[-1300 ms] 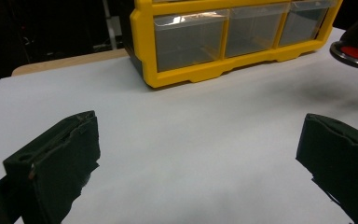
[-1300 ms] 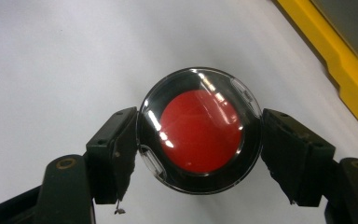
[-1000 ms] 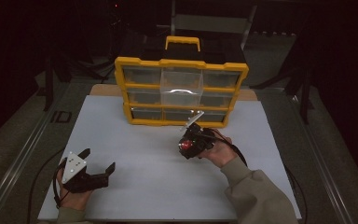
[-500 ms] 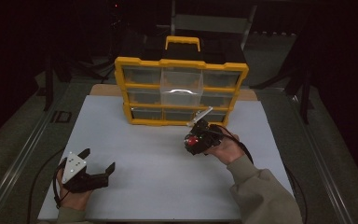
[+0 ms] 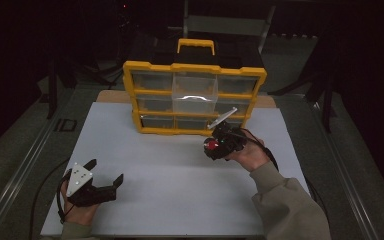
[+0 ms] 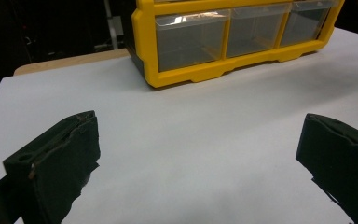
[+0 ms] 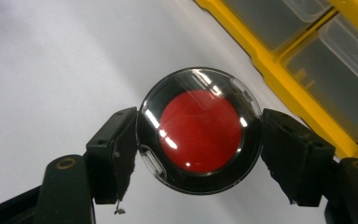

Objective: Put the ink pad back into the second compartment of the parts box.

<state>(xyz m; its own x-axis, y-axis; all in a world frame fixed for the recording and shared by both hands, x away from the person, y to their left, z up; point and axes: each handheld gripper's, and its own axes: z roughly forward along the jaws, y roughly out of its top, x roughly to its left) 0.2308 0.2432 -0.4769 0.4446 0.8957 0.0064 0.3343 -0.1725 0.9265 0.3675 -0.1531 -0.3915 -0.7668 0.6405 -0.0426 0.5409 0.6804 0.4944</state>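
Observation:
A yellow drawer cabinet (image 5: 195,97) with clear drawers and a top handle stands at the back of the white table (image 5: 170,170). My right gripper (image 5: 211,148) hovers just in front of its lower right corner, shut on a round black case with a red disc (image 7: 199,130) under a clear lid. Both pads press on the rim of that case (image 5: 211,145). My left gripper (image 5: 105,172) rests low at the table's near left, open, nothing between its jaws. In the left gripper view the cabinet (image 6: 233,37) stands ahead, beyond bare white tabletop.
In the right gripper view the cabinet's yellow frame (image 7: 284,70) runs close along the upper right. Metal rails (image 5: 25,165) flank the table on both sides. Dark stands and a frame rise behind the cabinet.
My right gripper has carried the round case to the right and slightly up, closer to the cabinet's lower right corner. The left gripper has stayed where it was.

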